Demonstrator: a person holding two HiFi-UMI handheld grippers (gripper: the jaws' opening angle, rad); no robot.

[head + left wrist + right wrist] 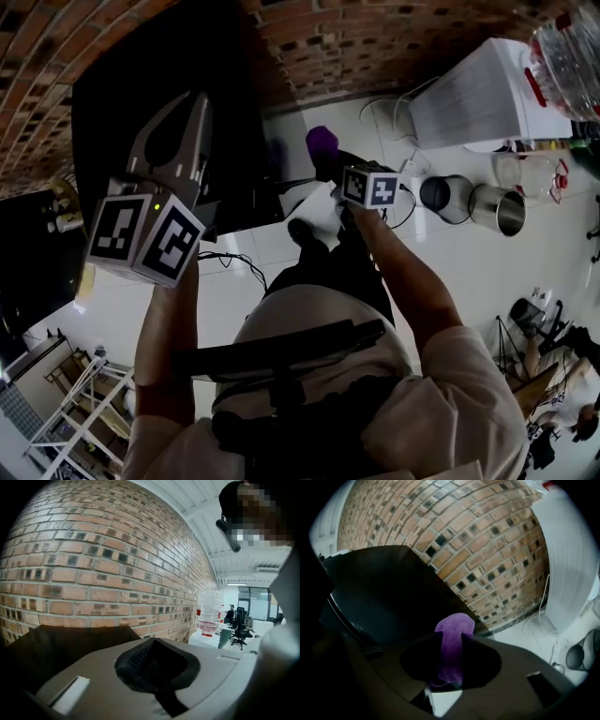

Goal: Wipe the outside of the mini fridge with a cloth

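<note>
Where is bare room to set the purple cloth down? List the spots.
Bare: the mini fridge top below the brick wall, and the white floor between the steel bins and the person's right arm. Crowded: the corner by the water dispenser, strewn with cables, and the floor beside the fridge, crossed by a black cable.

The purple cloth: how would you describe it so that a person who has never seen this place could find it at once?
Find the brick wall and the black mini fridge standing in front of it. Before the fridge's dark side, the right tool pinches the purple cloth, a soft bunch poking out past its tips. Nothing else here is purple.
</note>
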